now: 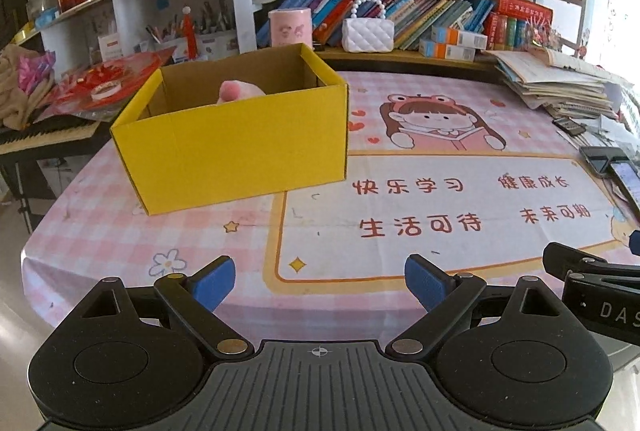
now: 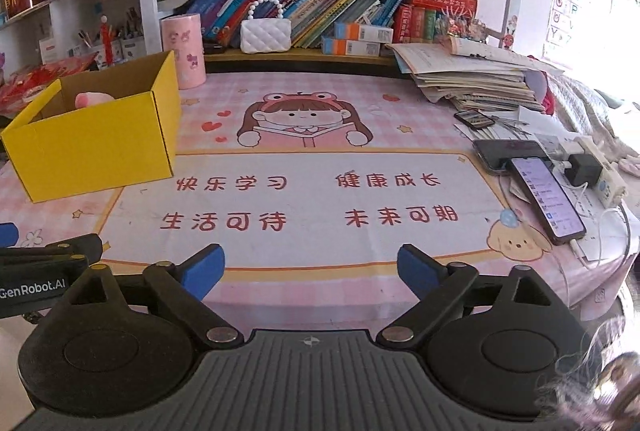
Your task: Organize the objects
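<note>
An open yellow cardboard box stands on the pink patterned table at the far left; it also shows in the right wrist view. A pink plush toy lies inside it, mostly hidden by the front wall, and shows in the right wrist view too. My left gripper is open and empty, low over the table's near edge, well short of the box. My right gripper is open and empty beside it, over the near edge.
A pink cylinder stands behind the box. A white quilted handbag sits on the bookshelf ledge. A pile of papers fills the far right corner. Phones, a charger and cables lie along the right edge.
</note>
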A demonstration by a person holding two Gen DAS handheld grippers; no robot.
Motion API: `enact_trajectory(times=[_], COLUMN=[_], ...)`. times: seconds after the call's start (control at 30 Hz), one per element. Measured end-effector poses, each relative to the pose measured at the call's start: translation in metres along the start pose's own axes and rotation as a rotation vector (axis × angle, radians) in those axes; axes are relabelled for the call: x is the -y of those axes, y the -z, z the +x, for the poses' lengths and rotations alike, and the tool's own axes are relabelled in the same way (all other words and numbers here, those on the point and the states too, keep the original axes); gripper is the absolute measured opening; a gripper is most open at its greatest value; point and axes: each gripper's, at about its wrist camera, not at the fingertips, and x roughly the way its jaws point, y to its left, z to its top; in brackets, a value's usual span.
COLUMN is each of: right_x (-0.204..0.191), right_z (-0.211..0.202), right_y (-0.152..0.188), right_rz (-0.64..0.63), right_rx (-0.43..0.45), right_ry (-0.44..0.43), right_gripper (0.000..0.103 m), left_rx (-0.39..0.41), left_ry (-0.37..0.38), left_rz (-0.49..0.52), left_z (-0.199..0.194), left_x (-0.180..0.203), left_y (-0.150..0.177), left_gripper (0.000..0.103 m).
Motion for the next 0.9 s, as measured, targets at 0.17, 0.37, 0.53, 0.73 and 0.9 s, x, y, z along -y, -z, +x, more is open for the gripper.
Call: enact_trajectory(times=[0.17, 0.37, 0.53, 0.73, 0.9], right_x=[0.006, 0.008, 0.007, 0.005, 0.002], right_z=[-0.003, -0.005, -0.005, -0.006, -0.005], right_y=[0.003, 0.006, 0.007, 0.008, 0.007], right_rz=[0.021, 0.027, 0.021, 0.014, 0.003], right_rx=[0.002, -0.004, -0.007, -0.006, -0.003], right_ry=[0.021, 0.035, 0.033, 0.032, 0.032], right_gripper=[0.1, 0.103, 0.103, 0.103, 0.103], left_rx=[0.005, -0.002, 0.002, -0.022, -0.025], left_ry=[0.014, 0.013, -0.01, -0.03, -0.048], left_rz=[0.024, 0.05, 0.041, 0.025, 0.018], left_z=[-0.002, -0.003, -0.005, -0.004, -0.004], left_x=[0.008, 0.016, 0.016, 0.015, 0.015], left_y=[0.002, 0.004, 0.004, 0.005, 0.005], left_gripper=[0.094, 0.094, 0.1, 0.1, 0.1])
